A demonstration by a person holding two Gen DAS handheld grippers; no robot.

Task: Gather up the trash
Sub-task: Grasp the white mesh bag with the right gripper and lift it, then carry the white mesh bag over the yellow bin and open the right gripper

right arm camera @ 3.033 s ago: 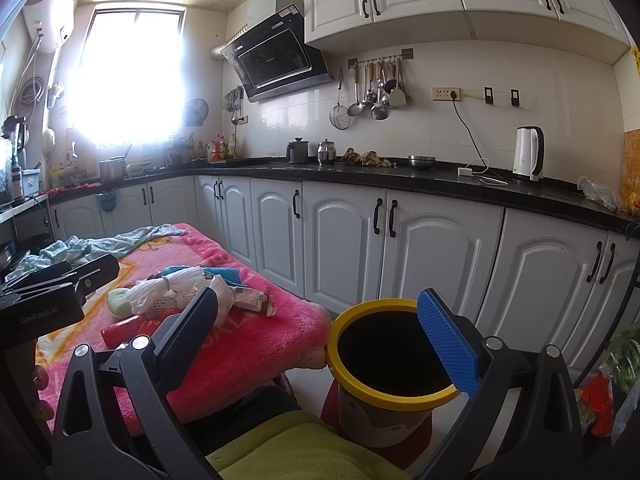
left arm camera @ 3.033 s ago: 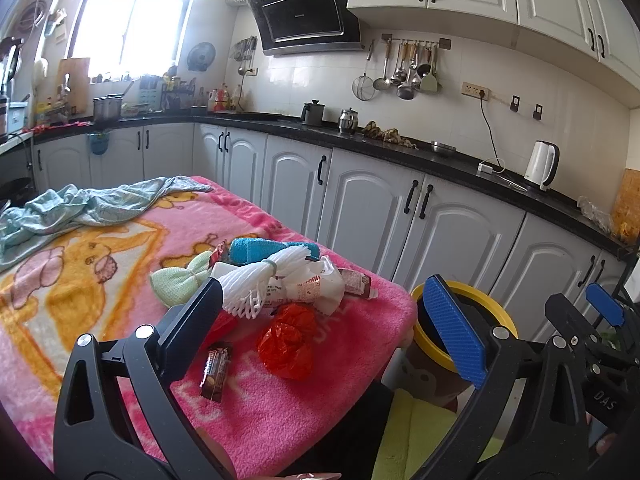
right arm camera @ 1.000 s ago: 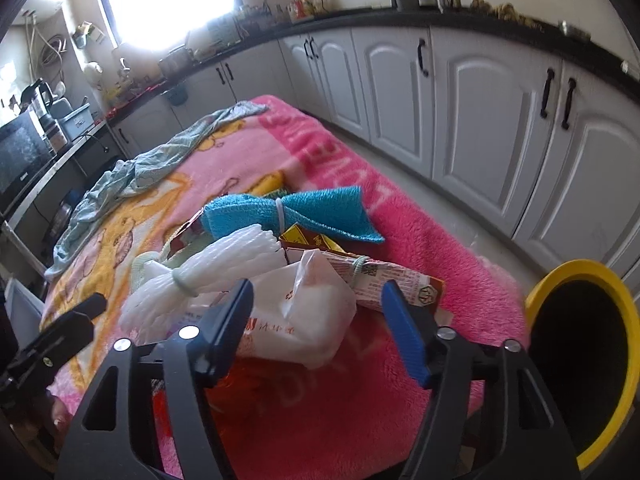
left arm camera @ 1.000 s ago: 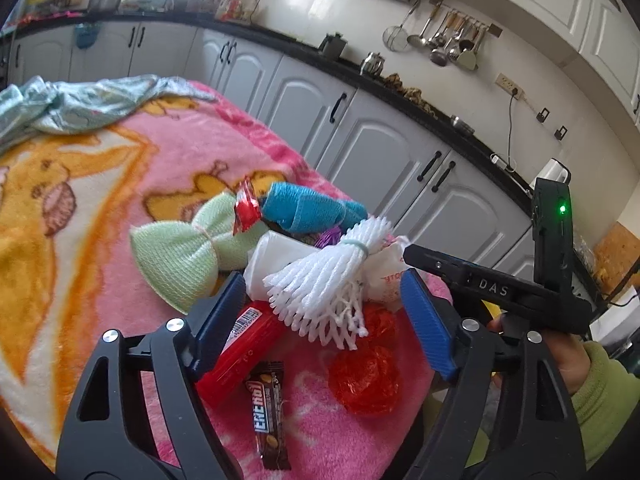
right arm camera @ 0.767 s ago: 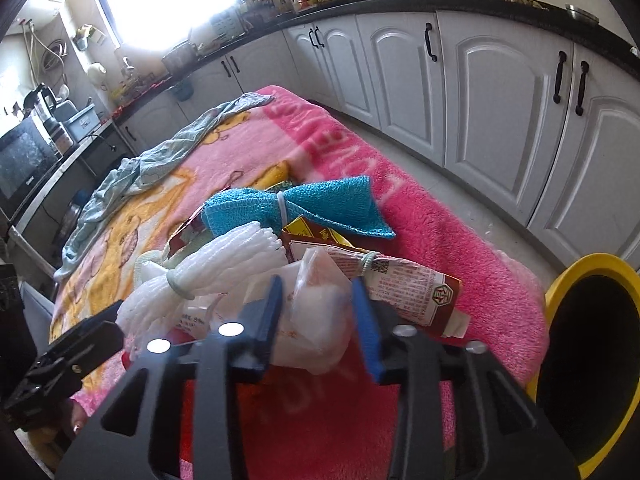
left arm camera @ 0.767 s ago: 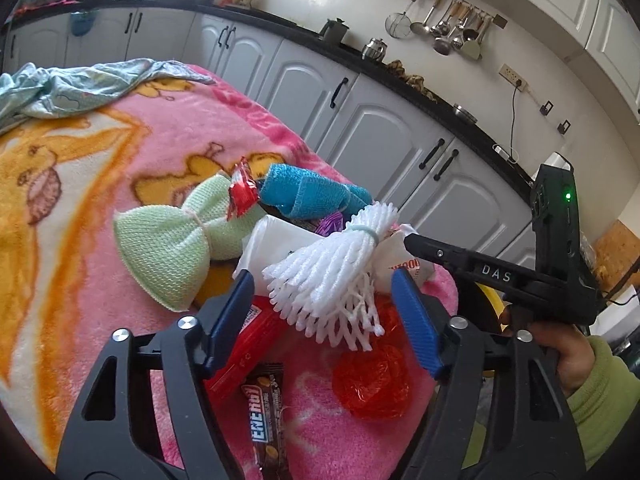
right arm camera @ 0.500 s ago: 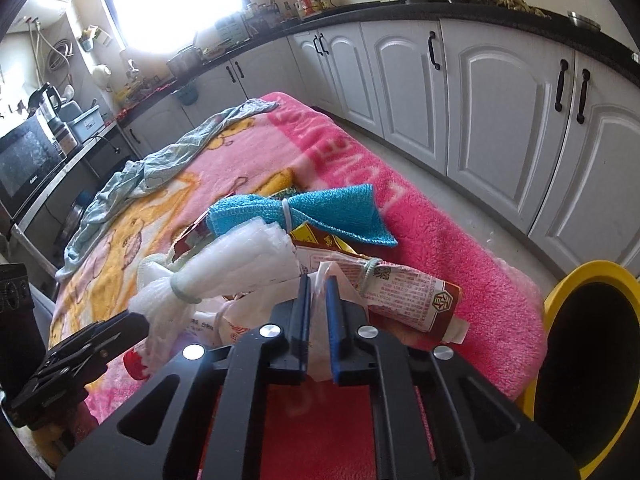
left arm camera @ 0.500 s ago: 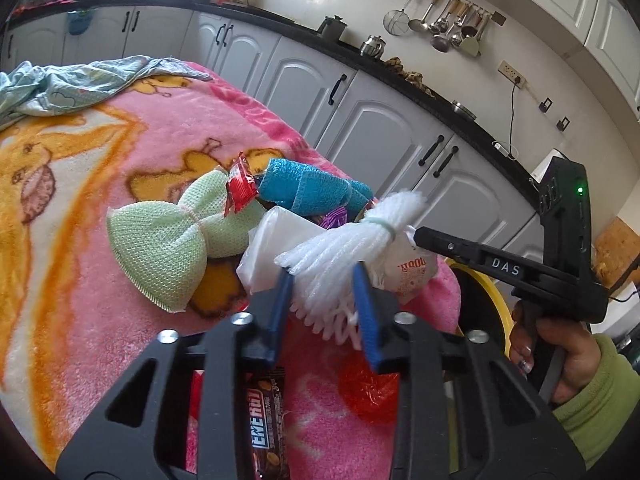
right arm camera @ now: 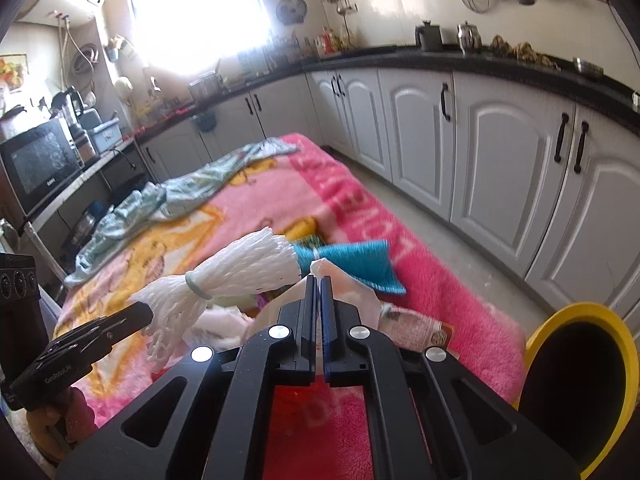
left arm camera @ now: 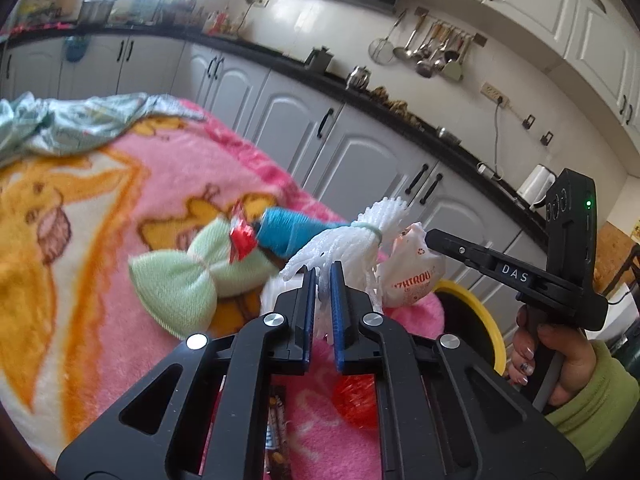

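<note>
My left gripper (left arm camera: 323, 276) is shut on a white foam net bundle (left arm camera: 344, 236) tied with a band and holds it above the pink blanket (left arm camera: 120, 184); the bundle also shows in the right wrist view (right arm camera: 236, 268). My right gripper (right arm camera: 316, 284) is shut on a white plastic bag (right arm camera: 340, 284), which shows with red print in the left wrist view (left arm camera: 412, 276). A yellow-rimmed trash bin (right arm camera: 580, 380) stands on the floor at the right of the table; it also shows in the left wrist view (left arm camera: 468, 312).
On the blanket lie a blue cloth bundle (left arm camera: 296, 232), a green cloth bundle (left arm camera: 188, 276), a red wrapper (left arm camera: 240, 236), a red plastic bag (left arm camera: 356, 400), a snack bar (left arm camera: 276, 432) and a printed packet (right arm camera: 416, 328). A teal garment (right arm camera: 168, 200) lies at the far end. White cabinets (right arm camera: 500, 168) line the wall.
Both grippers closed: the left on the foam net, the right on the white plastic bag. Both items have been raised off the pile.
</note>
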